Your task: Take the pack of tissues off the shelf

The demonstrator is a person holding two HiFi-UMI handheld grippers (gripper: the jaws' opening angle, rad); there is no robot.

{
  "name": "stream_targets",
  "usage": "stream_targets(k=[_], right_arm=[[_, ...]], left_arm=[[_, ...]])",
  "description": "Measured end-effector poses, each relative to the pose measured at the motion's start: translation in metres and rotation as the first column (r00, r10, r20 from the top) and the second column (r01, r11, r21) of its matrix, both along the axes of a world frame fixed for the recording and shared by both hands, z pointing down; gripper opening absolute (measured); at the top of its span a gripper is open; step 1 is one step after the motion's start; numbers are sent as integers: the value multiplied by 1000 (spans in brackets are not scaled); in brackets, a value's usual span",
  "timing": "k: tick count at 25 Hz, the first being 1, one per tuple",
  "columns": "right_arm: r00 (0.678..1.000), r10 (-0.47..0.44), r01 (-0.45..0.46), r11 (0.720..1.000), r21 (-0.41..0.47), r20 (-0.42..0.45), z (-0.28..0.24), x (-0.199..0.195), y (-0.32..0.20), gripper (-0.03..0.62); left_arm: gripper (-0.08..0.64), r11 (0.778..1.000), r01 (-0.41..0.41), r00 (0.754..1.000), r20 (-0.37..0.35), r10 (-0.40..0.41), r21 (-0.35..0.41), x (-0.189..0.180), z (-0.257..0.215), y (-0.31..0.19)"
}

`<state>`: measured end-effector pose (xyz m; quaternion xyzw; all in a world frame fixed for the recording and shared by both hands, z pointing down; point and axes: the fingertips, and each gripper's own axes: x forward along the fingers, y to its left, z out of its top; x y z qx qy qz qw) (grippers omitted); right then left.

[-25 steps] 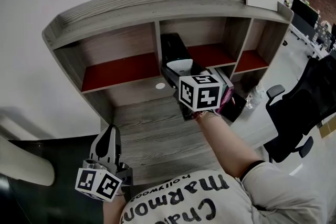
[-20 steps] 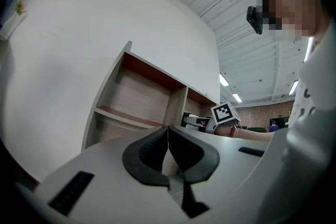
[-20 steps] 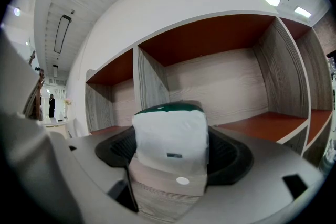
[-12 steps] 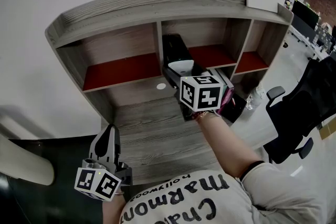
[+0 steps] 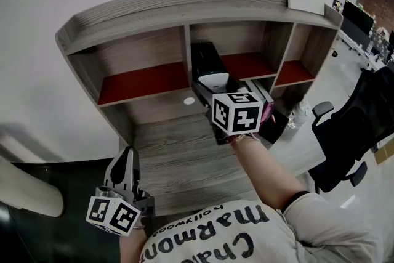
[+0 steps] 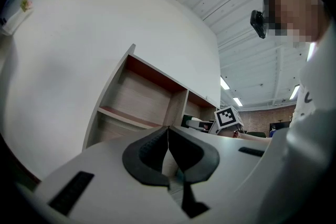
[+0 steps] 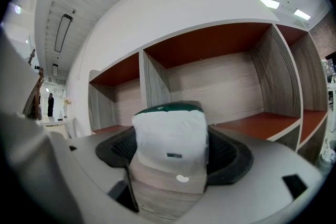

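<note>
Pack of tissues [image 7: 169, 134]: white end face toward the camera, dark green top, clamped on both sides by the jaws of the right gripper [image 7: 172, 152]. It is seated deep between the pads, so the grip looks secure. In the head view the dark top is seen running back into the middle compartment [image 5: 246, 64] of the shelf [image 5: 154, 6], on its left side by the divider. Judged gripped but not yet drawn clear; whether it is lifted off the red board cannot be told. An end-on hold suits a straight pull outward. Left gripper [image 5: 126, 160] is parked low at the near edge of the desk [image 5: 178, 151], jaws closed on nothing, well apart from the shelf and out of the pull path.
</note>
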<state>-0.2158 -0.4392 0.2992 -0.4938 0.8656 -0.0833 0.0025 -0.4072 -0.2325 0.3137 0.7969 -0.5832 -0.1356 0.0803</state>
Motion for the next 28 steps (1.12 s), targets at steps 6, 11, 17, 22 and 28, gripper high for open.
stream_targets(k=[6, 11, 17, 22, 28], right_arm=[[1000, -2, 2, 1000, -6, 19, 0, 4, 9, 400], [999, 0, 0, 1000, -4, 33, 0, 8, 17, 397], [1000, -12, 12, 1000, -9, 23, 1, 10, 29, 397], [999, -26, 26, 1000, -4, 28, 2, 12, 39, 397], [998, -44, 44, 999, -1, 37, 2, 15, 52, 397]], left_arm=[[17, 1000, 1, 1000, -15, -1, -6, -1, 2, 4], [17, 1000, -8, 1000, -23, 8, -7, 3, 3, 6], [17, 999, -29, 999, -32, 28, -16, 13, 4, 7], [17, 999, -33, 999, -39, 32, -32, 16, 10, 9], [17, 998, -35, 999, -38, 33, -47, 21, 14, 15]])
